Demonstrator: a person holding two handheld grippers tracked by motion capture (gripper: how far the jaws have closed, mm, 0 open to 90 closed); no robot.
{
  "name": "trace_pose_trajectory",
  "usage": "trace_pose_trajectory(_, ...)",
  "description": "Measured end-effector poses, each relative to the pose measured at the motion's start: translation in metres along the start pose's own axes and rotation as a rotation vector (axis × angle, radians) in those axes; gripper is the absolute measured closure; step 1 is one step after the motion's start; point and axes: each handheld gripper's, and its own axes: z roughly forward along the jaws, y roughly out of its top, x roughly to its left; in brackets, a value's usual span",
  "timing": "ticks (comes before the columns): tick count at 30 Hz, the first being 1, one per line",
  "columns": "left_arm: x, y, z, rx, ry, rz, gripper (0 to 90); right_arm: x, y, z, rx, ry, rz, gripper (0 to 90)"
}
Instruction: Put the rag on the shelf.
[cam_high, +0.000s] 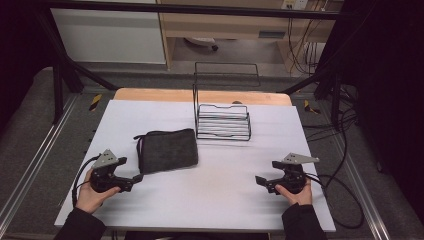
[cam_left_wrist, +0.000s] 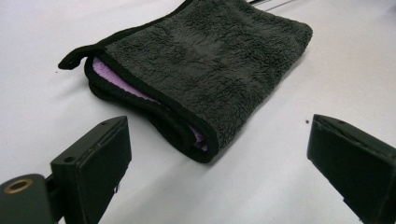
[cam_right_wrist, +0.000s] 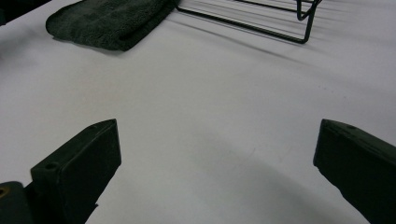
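Two hand-held black two-jaw grippers rest low over a white rectangular table (cam_high: 210, 200), one at each near corner. The left gripper (cam_high: 136, 180) points toward a folded dark-grey fleecy towel with a black hem and a lilac inner face (cam_left_wrist: 205, 70), which lies flat on the left half of the table, just in front of the jaws; its nearest folded corner sits between the two jaws as seen in the left gripper view but is not touched by either. The jaws of this gripper stand wide apart and hold nothing. The right gripper (cam_high: 261, 181), well apart from the towel on the right side, is likewise spread and empty, with bare tabletop between its jaws. A black wire rack with a tall back frame (cam_high: 223, 121) stands behind the towel's far right corner, close beside it. The step in hand appears to be the approach to the towel. To do it well, the left gripper should probably advance low and level so that the lower jaw slides beneath the stacked hem at the near corner while the upper jaw passes over it, taking all layers at once; a bite on the top layer alone would likely let the fold fall open. The loose black loop (cam_left_wrist: 74, 58) at the towel's left edge is best left clear.
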Motion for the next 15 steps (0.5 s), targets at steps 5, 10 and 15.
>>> trace_pose_trajectory(5, -0.0012, 0.001, 0.0003, 0.002, 0.006, 0.003, 6.2, 0.0, 0.0, 0.0002, 0.006, -0.001, 0.001, 1.4)
trace_pose_trajectory(10, -0.004, 0.0027, 0.0003, 0.005, 0.01, 0.005, 6.4, 0.0003, -0.0001, 0.0001, 0.007, -0.003, -0.001, 1.4)
trace_pose_trajectory(15, -0.0081, 0.0051, 0.0016, 0.024, 0.023, 0.011, 7.4, 0.0009, 0.0002, 0.0009, 0.011, -0.007, 0.003, 1.4)
